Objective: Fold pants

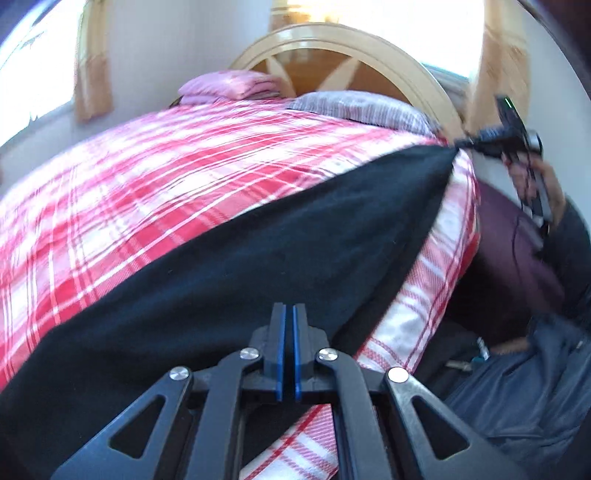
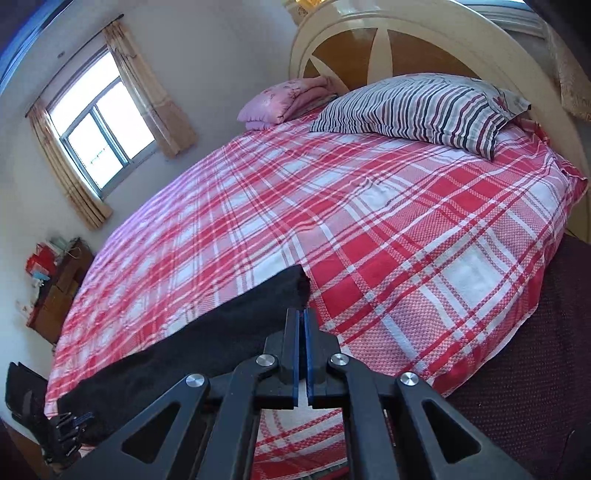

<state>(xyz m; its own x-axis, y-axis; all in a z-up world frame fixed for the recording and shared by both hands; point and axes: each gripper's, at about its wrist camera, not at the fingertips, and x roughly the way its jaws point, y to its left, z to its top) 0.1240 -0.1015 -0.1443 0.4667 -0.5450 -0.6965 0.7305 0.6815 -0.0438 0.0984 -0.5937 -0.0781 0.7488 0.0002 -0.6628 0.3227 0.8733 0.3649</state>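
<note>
Black pants [image 1: 258, 258] stretch in a long band over the near side of the red plaid bed sheet [image 1: 147, 177]. My left gripper [image 1: 290, 310] is shut on one end of them, the dark cloth pinched between its blue pads. At the far right of the left wrist view my right gripper [image 1: 460, 142] pinches the other end, with a hand behind it. In the right wrist view the pants [image 2: 207, 343] run from the shut right gripper [image 2: 304, 314] down to the left gripper [image 2: 79, 421] at the bottom left. The cloth looks taut between the two.
A striped pillow [image 2: 417, 107] and a folded pink blanket [image 2: 280, 103] lie by the round headboard [image 2: 369, 33]. A window with curtains [image 2: 99, 136] and a wooden cabinet [image 2: 59, 284] stand beyond the bed's far side. The person's dark clothing [image 1: 535, 369] fills the lower right.
</note>
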